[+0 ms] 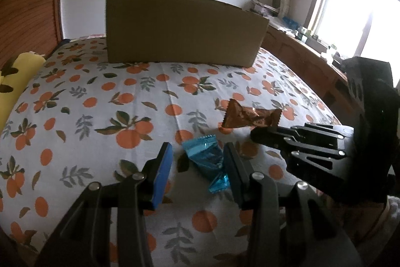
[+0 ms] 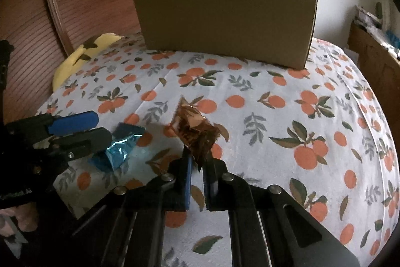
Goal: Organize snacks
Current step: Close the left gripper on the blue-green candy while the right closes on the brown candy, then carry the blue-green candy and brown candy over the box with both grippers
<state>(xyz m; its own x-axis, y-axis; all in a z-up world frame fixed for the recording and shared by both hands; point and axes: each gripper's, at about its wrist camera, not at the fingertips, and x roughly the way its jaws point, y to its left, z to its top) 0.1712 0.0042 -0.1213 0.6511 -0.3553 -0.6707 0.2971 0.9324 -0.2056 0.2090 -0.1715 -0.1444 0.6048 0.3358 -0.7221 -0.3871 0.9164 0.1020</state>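
Black fingers of the left gripper (image 1: 197, 167) stand spread around a blue snack packet (image 1: 207, 162) lying on the orange-print bedsheet (image 1: 100, 104). Just beside it, the right gripper (image 2: 197, 167) pinches a brown snack packet (image 2: 196, 131) by one end, lifted above the sheet. Farther back, a cardboard box (image 1: 180, 29) stands on the bed, a yellow pillow (image 1: 15, 86) at the edge.

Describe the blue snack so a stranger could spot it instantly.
Start at the cardboard box on the orange-print bedspread. Nearer the camera, the blue foil packet lies between the open left gripper fingers. Its neighbour, the brown packet, is pinched by the right gripper.
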